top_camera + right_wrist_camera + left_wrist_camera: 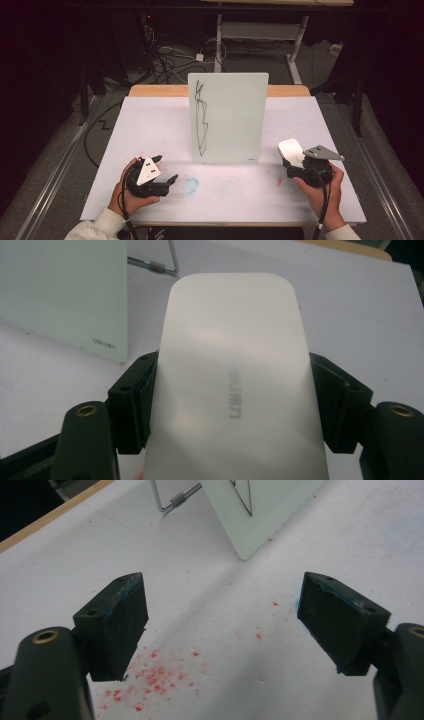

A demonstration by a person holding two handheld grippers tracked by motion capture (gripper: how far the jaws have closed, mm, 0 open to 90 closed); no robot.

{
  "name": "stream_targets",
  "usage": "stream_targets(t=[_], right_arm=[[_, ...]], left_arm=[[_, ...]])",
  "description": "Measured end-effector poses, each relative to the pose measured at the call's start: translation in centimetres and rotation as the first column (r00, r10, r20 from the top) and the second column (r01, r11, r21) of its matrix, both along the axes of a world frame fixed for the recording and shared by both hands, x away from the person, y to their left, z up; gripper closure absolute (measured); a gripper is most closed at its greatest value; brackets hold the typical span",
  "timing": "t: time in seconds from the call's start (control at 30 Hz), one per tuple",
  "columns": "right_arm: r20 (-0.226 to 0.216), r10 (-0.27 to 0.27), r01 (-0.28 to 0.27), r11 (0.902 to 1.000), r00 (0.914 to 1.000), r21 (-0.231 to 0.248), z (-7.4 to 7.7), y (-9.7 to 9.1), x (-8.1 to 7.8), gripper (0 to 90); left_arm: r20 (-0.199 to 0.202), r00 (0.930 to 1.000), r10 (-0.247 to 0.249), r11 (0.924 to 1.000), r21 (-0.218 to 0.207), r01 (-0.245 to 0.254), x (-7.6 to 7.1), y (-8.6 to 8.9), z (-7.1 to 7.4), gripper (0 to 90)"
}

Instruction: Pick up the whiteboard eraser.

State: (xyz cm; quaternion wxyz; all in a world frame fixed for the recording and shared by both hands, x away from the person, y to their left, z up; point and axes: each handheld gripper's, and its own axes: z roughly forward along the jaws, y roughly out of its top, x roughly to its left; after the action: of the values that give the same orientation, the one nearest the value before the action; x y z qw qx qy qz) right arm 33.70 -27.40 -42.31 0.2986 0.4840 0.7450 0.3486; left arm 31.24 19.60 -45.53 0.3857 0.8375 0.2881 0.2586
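Now your right tool (296,159) has its jaws closed on the two long sides of a white eraser block (232,385), so the block sits between them and sticks out forward beyond the jaw tips. Its long axis runs along the jaws and points toward the lower right corner of the small whiteboard (227,117), which stands upright near the middle of the desk (320,125). In the right gripper view the block carries faint grey letters along its length. The whiteboard has a black scribble (201,117) on its left part. Your left tool (222,625) is wide open and holds nothing; it hovers over red crumbs (155,677) on the white desk surface. A blue smear (190,185) lies just beside this tool.
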Motion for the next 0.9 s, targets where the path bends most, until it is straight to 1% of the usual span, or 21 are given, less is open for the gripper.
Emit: stream_targets(t=[0.07, 0.1, 0.13, 0.2, 0.27, 0.3, 0.33, 0.37, 0.4, 0.43, 0.5, 0.53, 0.57, 0.63, 0.67, 0.7, 0.73, 0.77, 0.83, 0.87, 0.9], right_arm=[[0.013, 0.016, -0.016, 0.9999, 0.9998, -0.006, 0.5, 0.3, 0.3, 30.8], [0.015, 0.020, -0.020, 0.9997, 0.9997, -0.010, 0.7, 0.5, 0.5, 30.8], [0.021, 0.029, -0.029, 0.9995, 0.9994, -0.014, 0.9, 0.6, 0.8, 30.8], [0.033, 0.042, -0.041, 0.9991, 0.9986, -0.010, 1.4, 0.7, 1.4, 30.8], [0.053, 0.055, -0.055, 0.9985, 0.9971, -0.004, 2.1, 0.7, 1.8, 30.8], [0.070, 0.071, -0.070, 0.9975, 0.9950, -0.008, 2.6, 0.8, 2.1, 30.8], [0.081, 0.093, -0.093, 0.9957, 0.9924, -0.003, 3.0, 0.9, 2.3, 30.9], [0.097, 0.120, -0.121, 0.9926, 0.9880, 0.007, 3.5, 1.0, 2.5, 30.8], [0.110, 0.134, -0.136, 0.9907, 0.9848, 0.008, 3.9, 1.1, 2.7, 30.8], [0.119, 0.139, -0.140, 0.9902, 0.9831, -0.002, 4.4, 1.5, 2.9, 30.8], [0.146, 0.162, -0.162, 0.9866, 0.9758, -0.012, 5.3, 2.2, 3.2, 30.8], [0.157, 0.165, -0.165, 0.9862, 0.9737, -0.015, 5.7, 2.6, 3.4, 30.8], [0.170, 0.172, -0.171, 0.9851, 0.9704, -0.018, 6.1, 3.0, 3.5, 30.8], [0.192, 0.181, -0.181, 0.9833, 0.9646, -0.015, 6.8, 3.6, 3.7, 30.8], [0.204, 0.190, -0.192, 0.9814, 0.9602, -0.014, 7.2, 3.9, 3.8, 30.8], [0.221, 0.201, -0.205, 0.9787, 0.9542, -0.006, 7.6, 4.1, 3.9, 30.8], [0.234, 0.206, -0.215, 0.9766, 0.9502, 0.013, 7.9, 4.3, 4.0, 30.8], [0.239, 0.206, -0.217, 0.9761, 0.9488, 0.018, 8.2, 4.5, 4.1, 30.8], [0.256, 0.213, -0.221, 0.9752, 0.9429, 0.003, 8.6, 5.2, 4.2, 30.8], [0.260, 0.220, -0.226, 0.9742, 0.9402, -0.008, 8.7, 5.6, 4.2, 30.8], [0.264, 0.230, -0.234, 0.9722, 0.9368, -0.017, 8.9, 6.1, 4.3, 30.8]], left_arm=[[-0.002, 1.0000, 0.003, 1.0000, -0.007, -0.003, 0.0, 0.0, 0.0, 19.7], [0.009, 1.0000, 0.003, 1.0000, -0.001, -0.003, 0.1, 0.1, 0.0, 19.7], [-0.002, 1.0000, 0.007, 1.0000, -0.004, -0.007, 0.1, 0.0, 0.0, 19.7], [-0.003, 1.0000, 0.007, 1.0000, -0.005, -0.007, 0.0, 0.0, 0.0, 19.7], [-0.002, 1.0000, 0.007, 1.0000, 0.002, -0.007, 0.0, -0.1, 0.0, 19.7], [-0.003, 1.0000, 0.008, 1.0000, 0.003, -0.008, 0.0, -0.1, 0.0, 19.7], [-0.004, 1.0000, 0.009, 1.0000, 0.001, -0.009, 0.1, -0.1, -0.1, 19.7], [0.003, 1.0000, 0.009, 1.0000, 0.001, -0.009, 0.2, 0.0, -0.1, 19.7], [-0.001, 0.9999, 0.012, 0.9999, 0.001, -0.012, 0.2, 0.0, -0.1, 19.7], [-0.015, 0.9998, 0.016, 0.9999, 0.000, -0.016, 0.2, 0.0, -0.2, 19.7], [-0.005, 0.9999, 0.014, 0.9999, 0.005, -0.014, 0.3, 0.0, -0.2, 19.7], [-0.005, 0.9999, 0.014, 0.9999, 0.004, -0.014, 0.4, 0.0, -0.2, 19.7], [-0.017, 0.9997, 0.018, 0.9998, -0.003, -0.018, 0.3, 0.0, -0.2, 19.7], [-0.014, 0.9997, 0.019, 0.9998, -0.003, -0.019, 0.3, 0.1, -0.2, 19.7], [-0.005, 0.9998, 0.017, 0.9999, -0.002, -0.017, 0.3, 0.2, -0.1, 19.7], [-0.005, 0.9998, 0.018, 0.9998, -0.005, -0.018, 0.4, 0.2, -0.1, 19.7], [-0.016, 0.9996, 0.022, 0.9997, -0.009, -0.023, 0.3, 0.2, -0.1, 19.7], [-0.015, 0.9996, 0.024, 0.9997, -0.010, -0.024, 0.3, 0.3, -0.1, 19.7], [-0.016, 0.9996, 0.024, 0.9996, -0.011, -0.024, 0.3, 0.3, -0.1, 19.7], [-0.004, 0.9998, 0.022, 0.9997, -0.007, -0.022, 0.3, 0.4, -0.1, 19.7], [-0.003, 0.9998, 0.021, 0.9997, -0.008, -0.021, 0.4, 0.4, -0.1, 19.7]])
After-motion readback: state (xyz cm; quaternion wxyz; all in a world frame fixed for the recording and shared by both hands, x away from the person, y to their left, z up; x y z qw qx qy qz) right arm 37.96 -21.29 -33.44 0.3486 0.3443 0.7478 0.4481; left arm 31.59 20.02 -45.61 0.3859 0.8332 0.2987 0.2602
